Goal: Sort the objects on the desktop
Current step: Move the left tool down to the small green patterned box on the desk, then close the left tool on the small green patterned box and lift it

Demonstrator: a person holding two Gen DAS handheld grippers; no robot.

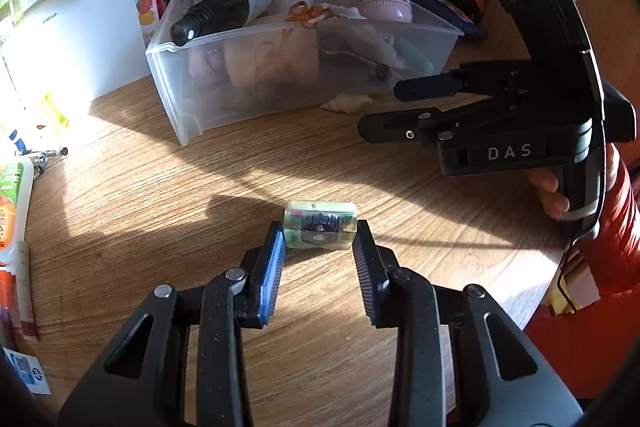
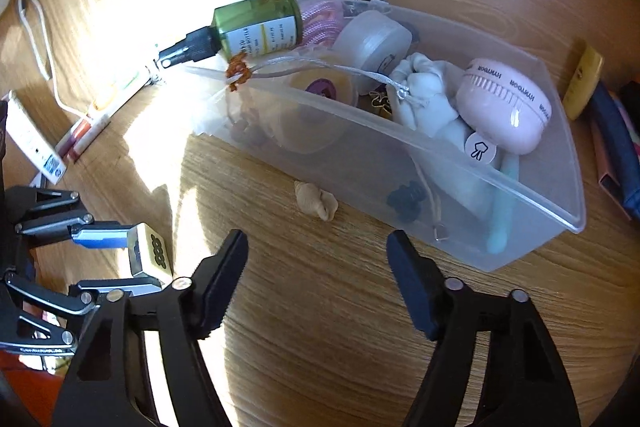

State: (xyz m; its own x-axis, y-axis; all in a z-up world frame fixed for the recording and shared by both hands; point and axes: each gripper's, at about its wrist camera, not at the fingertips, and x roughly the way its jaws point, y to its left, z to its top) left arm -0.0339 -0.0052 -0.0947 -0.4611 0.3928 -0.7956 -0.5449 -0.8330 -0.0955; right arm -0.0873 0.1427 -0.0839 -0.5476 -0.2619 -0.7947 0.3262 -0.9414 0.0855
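Clamping a mahjong tile, the left tongs hold it on the tabletop; right tongs gape empty (bin mostly filled, shell left).

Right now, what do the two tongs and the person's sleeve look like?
Both tongs are black, with angular linked arms and silver rivets. The left tongs have ribbed blue pads. The right tongs say DAS in grey letters, with a tiny green light on top. The sleeve is red-orange.
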